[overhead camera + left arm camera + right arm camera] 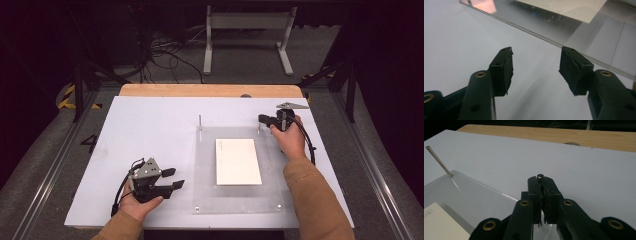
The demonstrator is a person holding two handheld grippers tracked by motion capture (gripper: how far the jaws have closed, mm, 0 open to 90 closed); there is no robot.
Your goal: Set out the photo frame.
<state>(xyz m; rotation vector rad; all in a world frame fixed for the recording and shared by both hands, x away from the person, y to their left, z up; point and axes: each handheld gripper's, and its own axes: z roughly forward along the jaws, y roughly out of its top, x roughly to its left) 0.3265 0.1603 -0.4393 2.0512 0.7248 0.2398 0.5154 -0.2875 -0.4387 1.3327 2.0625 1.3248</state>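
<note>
Looking down from the high view, the right gripper (264,119) sits at about 2 o'clock on the white surface (150,130), right at the far right corner of the clear acrylic plate (205,170). Its own view gives what the top-down shot can't: the jaws are pinched together around a thin upright metal pin (540,176), with just the pin's round tip poking out above the pads. That same view also catches the other slim metal pin (439,162) standing at the plate's far left corner, off around 10 o'clock. The cream rectangular card (238,161) lies flat in the middle of the plate. The left gripper (174,178) is down at 7 o'clock, jaws partly spread with nothing between them; its view shows bare surface under the pads and the plate edge just ahead.
</note>
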